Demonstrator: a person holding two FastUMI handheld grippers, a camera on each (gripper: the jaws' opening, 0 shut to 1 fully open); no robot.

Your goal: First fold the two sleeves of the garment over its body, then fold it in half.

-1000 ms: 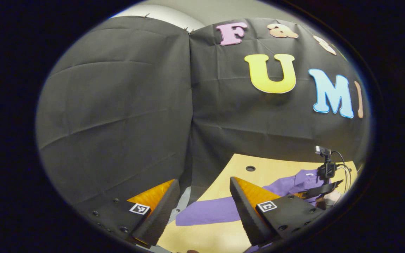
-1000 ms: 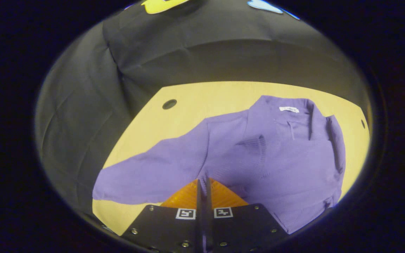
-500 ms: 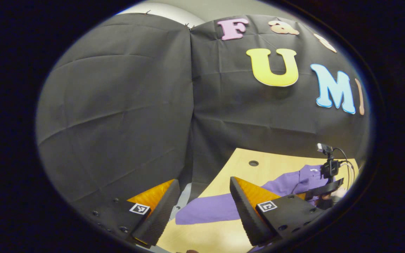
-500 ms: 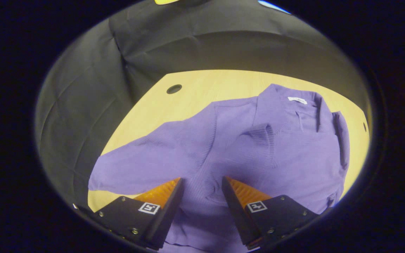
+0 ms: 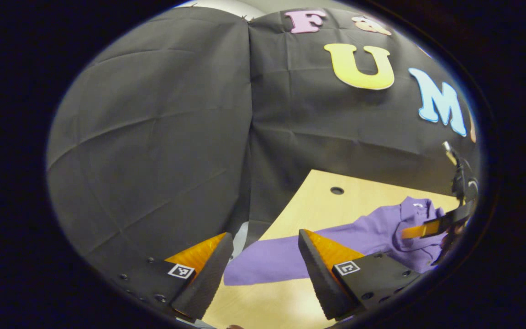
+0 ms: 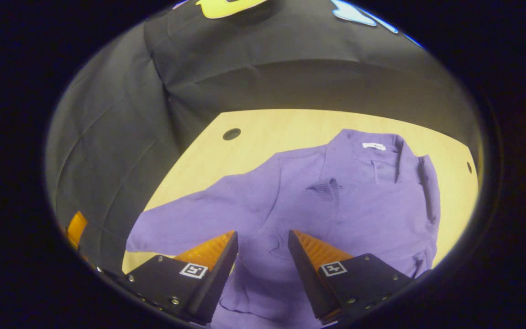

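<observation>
- A purple sweater [image 6: 336,201] is seen lying flat on a light wooden desk [image 6: 263,132], its collar toward the far edge.
- One sleeve [image 6: 199,219] is stretched out toward the desk's left edge; the other is folded over the body.
- The left gripper [image 5: 263,256] is held with fingers spread and empty above the desk's left edge, near the outstretched cuff.
- The right gripper [image 6: 263,251] is held released, fingers apart, above the sweater's lower body.
</observation>
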